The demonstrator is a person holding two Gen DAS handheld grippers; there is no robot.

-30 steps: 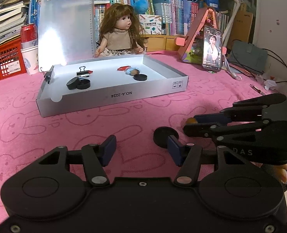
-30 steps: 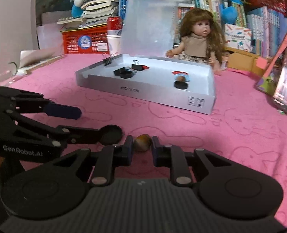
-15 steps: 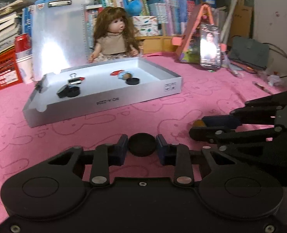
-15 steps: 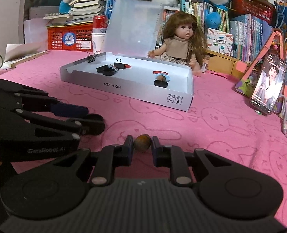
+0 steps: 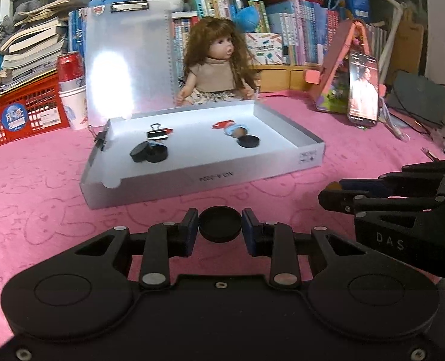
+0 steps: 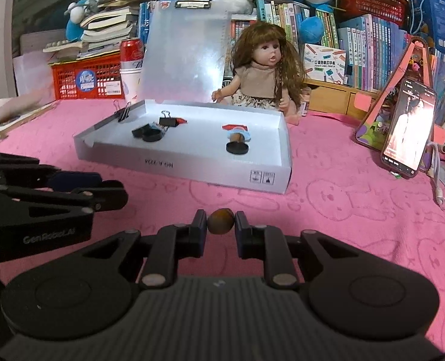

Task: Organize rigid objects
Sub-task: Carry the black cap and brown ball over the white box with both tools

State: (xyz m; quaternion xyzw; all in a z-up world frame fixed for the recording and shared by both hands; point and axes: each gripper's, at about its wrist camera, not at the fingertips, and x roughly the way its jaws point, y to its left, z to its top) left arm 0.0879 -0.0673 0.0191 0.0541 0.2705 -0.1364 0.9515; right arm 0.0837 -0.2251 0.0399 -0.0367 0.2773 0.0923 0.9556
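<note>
Both hand-held grippers were clamped: left gripper (image 5: 220,228) on a round black plastic cap (image 5: 220,224), right gripper (image 6: 221,228) on a small brown oval nut (image 6: 220,225); carrying each level over the white cardboard tray's (image 5: 192,180) front wall seemed wisest.

surface: pink bunny-print cloth (image 5: 42,210) | backdrop: packed bookshelf (image 6: 357,54) | left: red crate (image 5: 21,111)

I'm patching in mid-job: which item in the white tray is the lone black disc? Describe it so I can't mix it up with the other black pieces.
Start at the white tray in front of the doll on the pink cloth. On its right half a flat black disc lies alone, nearest the front wall, touching a small brown and blue piece just behind it. The other black discs overlap as a pair on the left half, by the binder clip.
</note>
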